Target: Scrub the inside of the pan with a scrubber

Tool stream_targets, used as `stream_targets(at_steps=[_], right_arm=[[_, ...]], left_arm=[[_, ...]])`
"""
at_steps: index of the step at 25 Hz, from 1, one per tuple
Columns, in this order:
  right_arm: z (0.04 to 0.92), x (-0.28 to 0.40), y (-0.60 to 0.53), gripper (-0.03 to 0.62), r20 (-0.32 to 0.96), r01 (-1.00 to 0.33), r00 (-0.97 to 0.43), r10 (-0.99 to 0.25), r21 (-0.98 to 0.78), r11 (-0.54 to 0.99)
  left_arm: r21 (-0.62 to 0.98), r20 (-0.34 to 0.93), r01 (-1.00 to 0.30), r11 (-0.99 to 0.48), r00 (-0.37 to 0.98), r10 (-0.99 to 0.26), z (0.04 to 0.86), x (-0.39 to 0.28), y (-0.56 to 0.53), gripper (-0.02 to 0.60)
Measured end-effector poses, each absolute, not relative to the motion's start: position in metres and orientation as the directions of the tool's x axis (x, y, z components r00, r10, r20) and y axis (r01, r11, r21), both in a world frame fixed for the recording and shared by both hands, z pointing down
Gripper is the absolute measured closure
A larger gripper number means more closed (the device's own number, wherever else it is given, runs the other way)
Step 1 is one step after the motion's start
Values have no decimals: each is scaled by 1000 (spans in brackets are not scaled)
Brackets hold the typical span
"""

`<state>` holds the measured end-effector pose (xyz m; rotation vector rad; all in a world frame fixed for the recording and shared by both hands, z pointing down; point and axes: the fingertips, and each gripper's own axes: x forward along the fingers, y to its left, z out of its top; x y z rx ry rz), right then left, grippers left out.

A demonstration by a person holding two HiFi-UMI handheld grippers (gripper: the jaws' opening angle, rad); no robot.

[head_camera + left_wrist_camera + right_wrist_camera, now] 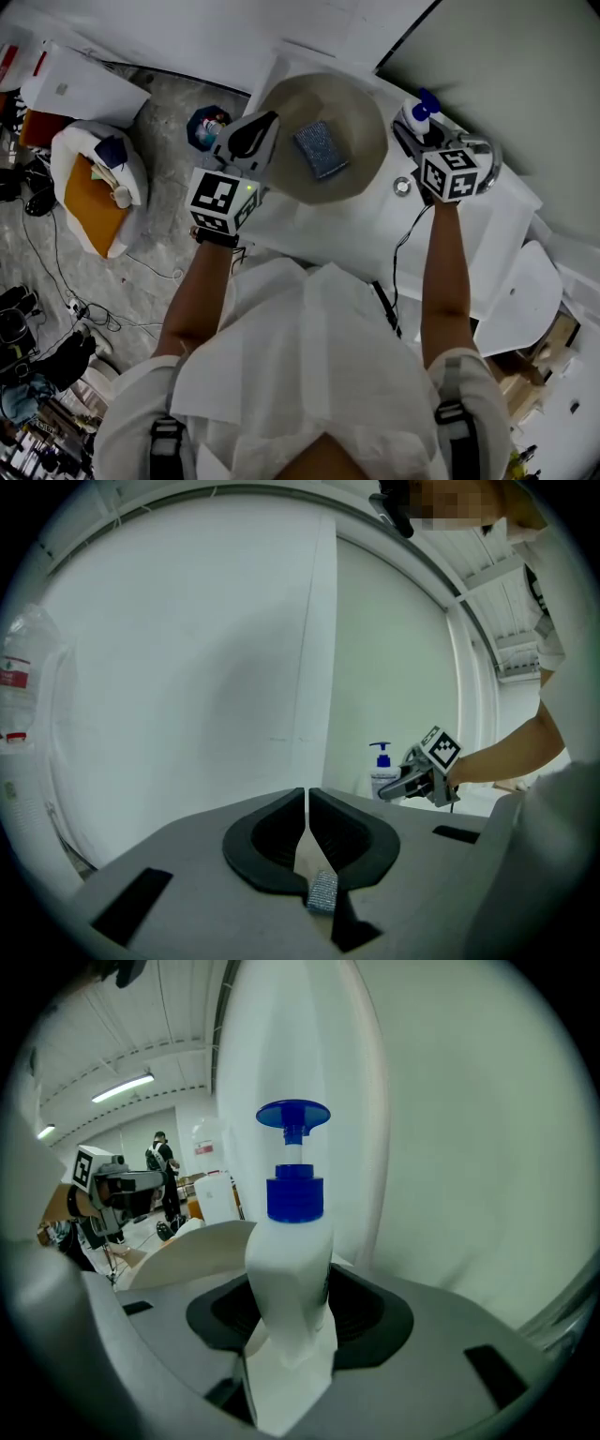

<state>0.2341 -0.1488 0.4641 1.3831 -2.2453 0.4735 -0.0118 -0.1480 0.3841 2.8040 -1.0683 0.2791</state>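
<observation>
Right tool (289, 1312) — arm (445, 272) outstretched — around bottle (292, 1241)

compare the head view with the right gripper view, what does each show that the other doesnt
Only the head view: the scrubber lying inside the pan, and the cluttered floor. Only the right gripper view: the right gripper with its jaws closed on the pump bottle, seen close up. Both: the pan, the pump bottle and the left gripper at the pan's rim.
</observation>
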Motion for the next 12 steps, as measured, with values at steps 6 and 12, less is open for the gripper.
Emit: stream_targets(at_steps=[6, 12], right_arm=[[498, 259, -166, 398, 482, -933, -333, -810, -48, 355], [528, 269, -183, 398, 458, -950, -305, -835, -91, 297]], left_arm=[[42, 255, -669, -742, 726, -639, 393, -4, -142, 554], [29, 283, -669, -743, 718, -635, 402, 7, -142, 554]])
